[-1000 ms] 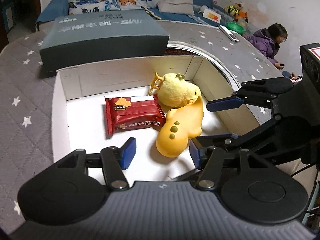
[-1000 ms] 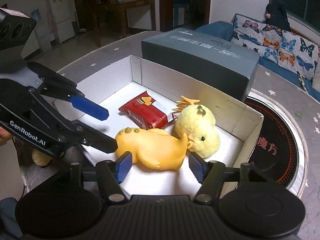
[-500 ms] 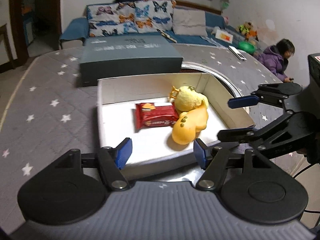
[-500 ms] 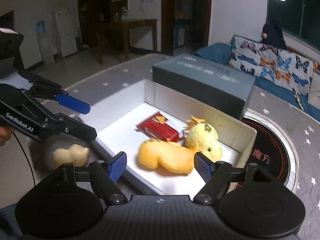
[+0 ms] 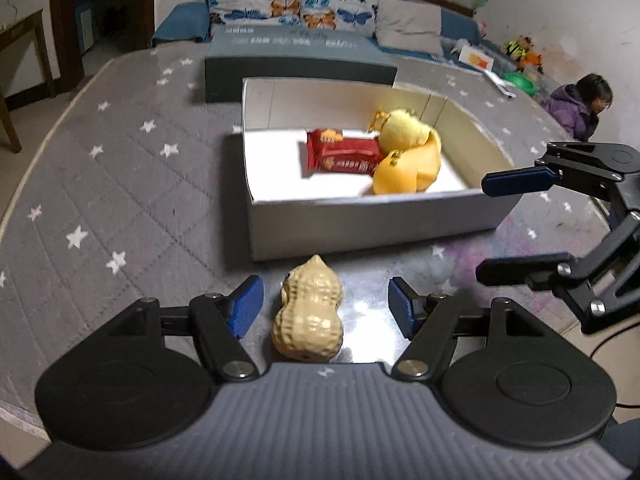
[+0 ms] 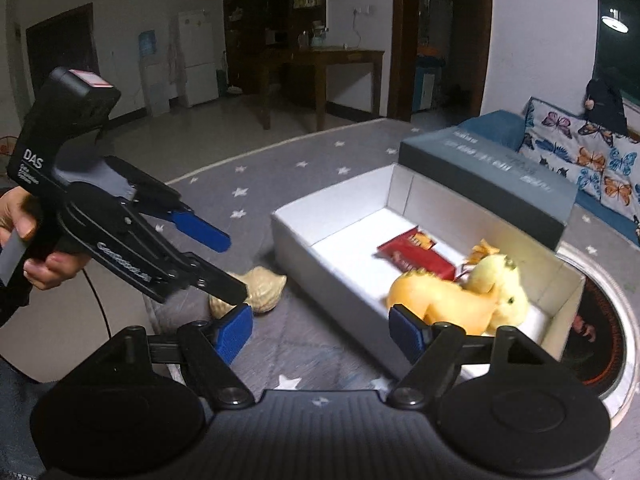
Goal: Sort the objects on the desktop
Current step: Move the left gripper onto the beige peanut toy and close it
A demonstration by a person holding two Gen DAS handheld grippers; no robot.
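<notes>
A tan peanut toy [image 5: 310, 312] lies on the grey star cloth just in front of the white box [image 5: 360, 220]. My left gripper [image 5: 324, 306] stands open around the peanut, its blue pads clear of it on both sides. The box holds a red snack pack [image 5: 344, 156], a yellow plush chick [image 5: 402, 134] and an orange dinosaur toy [image 5: 408, 170]. My right gripper [image 6: 320, 330] is open and empty, hovering before the box's near corner [image 6: 320, 252]. In the right wrist view the left gripper [image 6: 224, 264] partly hides the peanut [image 6: 264, 288].
A dark grey box lid [image 5: 296, 56] lies behind the white box. A round black plate [image 6: 600, 340] sits beside the box. A person in purple [image 5: 576, 108] sits past the table's far right. The table edge is close below both grippers.
Both grippers have drawn back from over the box toward the table's near edge, and their jaws stand wider. The peanut has come into view between the left fingers.
</notes>
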